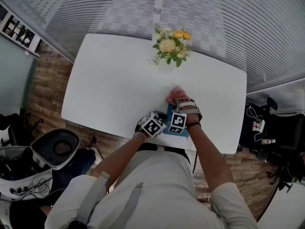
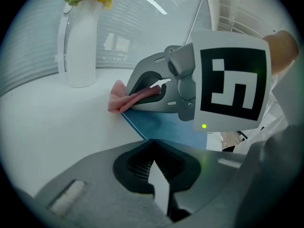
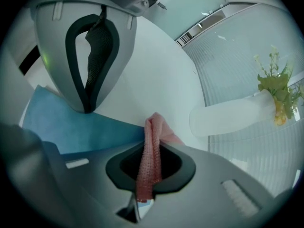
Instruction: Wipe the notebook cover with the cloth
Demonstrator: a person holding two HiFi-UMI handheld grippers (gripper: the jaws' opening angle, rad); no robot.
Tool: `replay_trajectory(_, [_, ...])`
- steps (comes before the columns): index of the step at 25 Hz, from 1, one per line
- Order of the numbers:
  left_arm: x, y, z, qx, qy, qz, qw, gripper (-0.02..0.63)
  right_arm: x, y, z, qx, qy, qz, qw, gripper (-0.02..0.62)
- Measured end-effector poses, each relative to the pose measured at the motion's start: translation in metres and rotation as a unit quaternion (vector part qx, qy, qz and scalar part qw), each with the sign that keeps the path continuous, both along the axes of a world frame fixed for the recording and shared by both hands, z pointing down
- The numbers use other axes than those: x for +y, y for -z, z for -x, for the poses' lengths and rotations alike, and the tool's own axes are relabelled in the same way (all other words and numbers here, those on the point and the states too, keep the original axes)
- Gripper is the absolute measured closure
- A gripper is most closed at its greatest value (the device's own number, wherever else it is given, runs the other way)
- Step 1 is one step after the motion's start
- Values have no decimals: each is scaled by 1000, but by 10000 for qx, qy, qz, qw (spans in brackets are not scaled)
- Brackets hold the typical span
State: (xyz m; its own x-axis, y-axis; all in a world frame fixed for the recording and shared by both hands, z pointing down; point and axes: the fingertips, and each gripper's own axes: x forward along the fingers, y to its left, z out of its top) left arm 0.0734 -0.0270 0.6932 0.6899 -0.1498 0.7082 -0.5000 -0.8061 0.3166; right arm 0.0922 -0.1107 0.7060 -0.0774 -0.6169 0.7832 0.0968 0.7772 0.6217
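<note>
Observed at the surface (image 1: 114, 80): a white vase (image 2: 83, 46) of flowers stood at the far side. The blue notebook (image 3: 71, 127) lay flat on the person's side of the vase, well apart from it and close to the edge of the surface farthest from it.

Left gripper (image 2: 152, 148): jaws together, nothing seen between them. The tip sat at the notebook's margin on the side away from the vase. It appeared to be pressing the cover down rather than gripping it.

Right gripper (image 3: 151, 148): jaws clamped on the pink cloth (image 3: 154, 125). The cloth was bunched into a narrow strip, with a small tuft poking out toward the vase. That tuft lay at the notebook's vase-side edge, partly on the bare surface. The two grippers were just beside each other over the cover.

Assessment: wiping looked to be under way, with the cloth at the limit of the cover nearest the vase.

Risks noted:
- The bunched cloth offered little contact, so strokes could leave most of the cover unwiped.
- From that edge, a stroke toward the vase would run onto the surface and miss the cover.
- The left gripper's hold was only a press. A firm pull away from the vase could drag the notebook toward the edge of the surface.
- With the grippers this close, a return stroke could knock one against the other and loosen the cloth
</note>
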Motion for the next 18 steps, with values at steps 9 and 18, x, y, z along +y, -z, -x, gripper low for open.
replay_trajectory(9, [-2, -5, -2, 34, -25, 39, 10000, 611, 4, -7, -1, 74, -22, 82, 9999, 587])
replay_trajectory(18, [-2, -3, -1, 32, -33, -4, 10000, 611, 12, -6, -1, 49, -68, 92, 9999, 589])
